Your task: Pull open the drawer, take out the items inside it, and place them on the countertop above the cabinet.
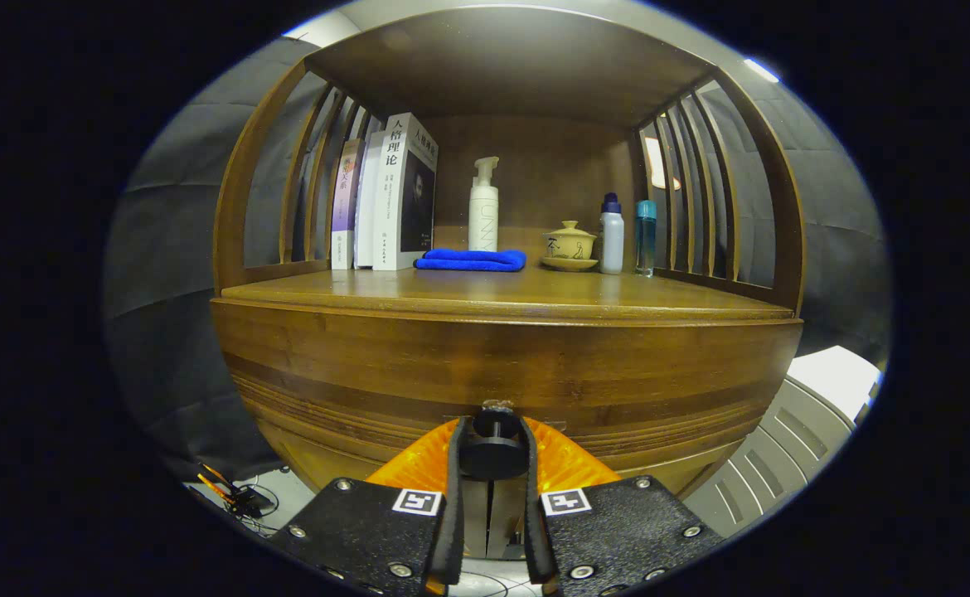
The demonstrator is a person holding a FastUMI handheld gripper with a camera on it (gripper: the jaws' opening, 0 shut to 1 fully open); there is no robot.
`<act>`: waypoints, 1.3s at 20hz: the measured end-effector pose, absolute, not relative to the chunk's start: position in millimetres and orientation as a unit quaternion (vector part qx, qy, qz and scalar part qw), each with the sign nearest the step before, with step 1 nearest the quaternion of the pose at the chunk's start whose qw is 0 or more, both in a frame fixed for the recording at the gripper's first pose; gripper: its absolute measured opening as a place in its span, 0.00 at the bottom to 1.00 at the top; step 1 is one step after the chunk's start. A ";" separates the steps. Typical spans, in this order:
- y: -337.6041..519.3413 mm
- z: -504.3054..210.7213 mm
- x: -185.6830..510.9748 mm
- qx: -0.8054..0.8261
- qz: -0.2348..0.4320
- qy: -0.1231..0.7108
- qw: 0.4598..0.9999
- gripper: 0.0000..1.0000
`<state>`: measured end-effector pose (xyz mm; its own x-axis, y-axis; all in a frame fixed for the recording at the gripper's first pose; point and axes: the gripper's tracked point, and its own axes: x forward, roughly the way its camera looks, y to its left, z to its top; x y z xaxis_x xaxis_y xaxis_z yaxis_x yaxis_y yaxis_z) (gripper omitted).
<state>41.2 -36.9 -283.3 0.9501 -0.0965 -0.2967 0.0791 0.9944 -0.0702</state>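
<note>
The wooden cabinet's drawer front (501,365) curves across just ahead of me, and it looks closed. Its dark round knob (493,452) sits between my two fingers. My gripper (493,439) is shut on that knob, one black finger pressing each side. Orange finger parts show behind the knob. Above the drawer lies the wooden countertop (501,294), under a roofed shelf with slatted sides. The drawer's inside is hidden.
On the countertop stand several books (390,195) at the left, a folded blue cloth (471,259), a white pump bottle (483,207), a lidded yellow cup on a saucer (569,245), a white bottle (612,234) and a teal bottle (646,237). A white slatted object (792,431) sits low at the right.
</note>
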 end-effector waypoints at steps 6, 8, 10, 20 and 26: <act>-36.6 -283.0 36.4 -0.027 -0.058 0.145 0.987 0.30; -35.2 -282.4 30.1 -0.041 -0.061 0.148 0.986 0.29; -34.1 -281.3 21.3 -0.050 -0.061 0.152 0.985 0.29; -26.2 -274.5 -37.3 -0.034 -0.058 0.162 0.984 0.29; -20.8 -272.6 -78.6 -0.020 -0.059 0.166 0.984 0.29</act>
<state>-78.6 -20.8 -272.6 0.9380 -0.1222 -0.3244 0.1090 0.9923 -0.0585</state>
